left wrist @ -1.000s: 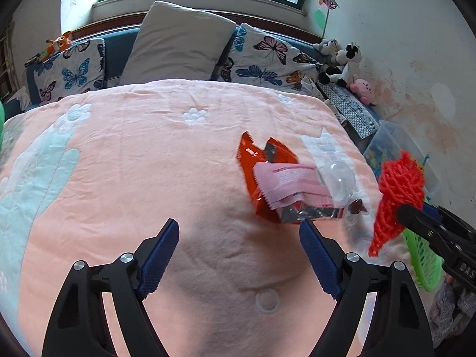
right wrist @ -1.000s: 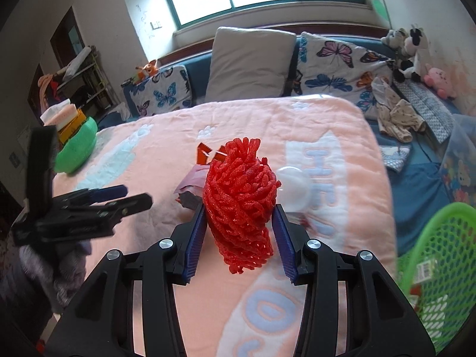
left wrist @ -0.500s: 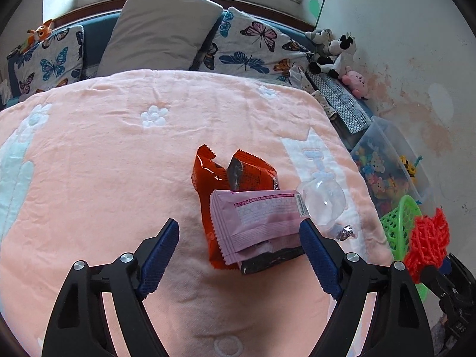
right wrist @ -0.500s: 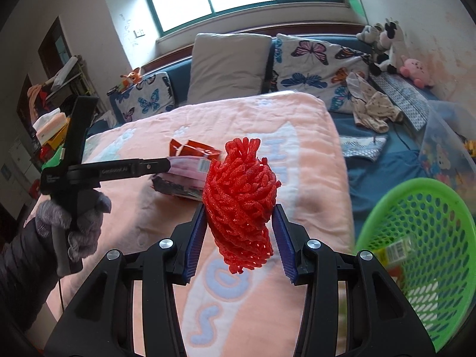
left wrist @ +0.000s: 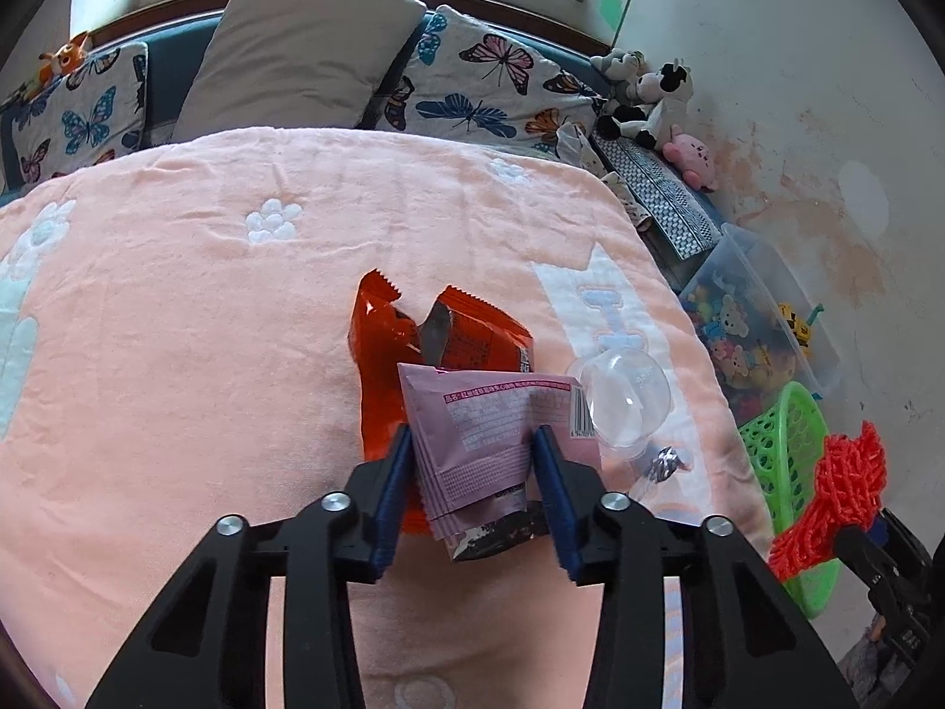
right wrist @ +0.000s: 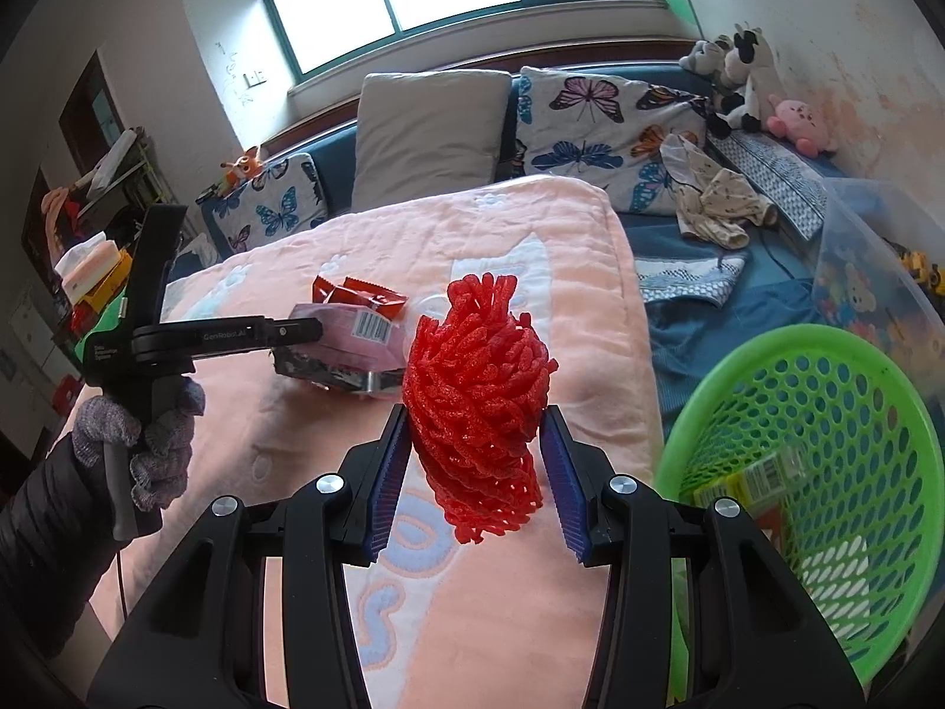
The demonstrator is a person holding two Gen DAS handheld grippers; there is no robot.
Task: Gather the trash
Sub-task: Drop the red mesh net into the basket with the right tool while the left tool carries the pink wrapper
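On the pink blanket lies a pile of trash: an orange wrapper, a pink wrapper on top of it, a clear plastic dome and a small foil scrap. My left gripper is closing its jaws on the pink wrapper, and both pads press its sides. My right gripper is shut on a red foam net and holds it in the air over the bed's right edge, left of the green basket. The right wrist view shows the left gripper at the pile.
The green basket stands on the floor beside the bed and holds some packaging. A clear toy box sits behind it by the wall. Pillows and plush toys line the head of the bed. A gloved hand holds the left gripper.
My left gripper came down over the pile and its jaws closed from wide open onto the pink wrapper. My right gripper carried the red net rightward toward the green basket.
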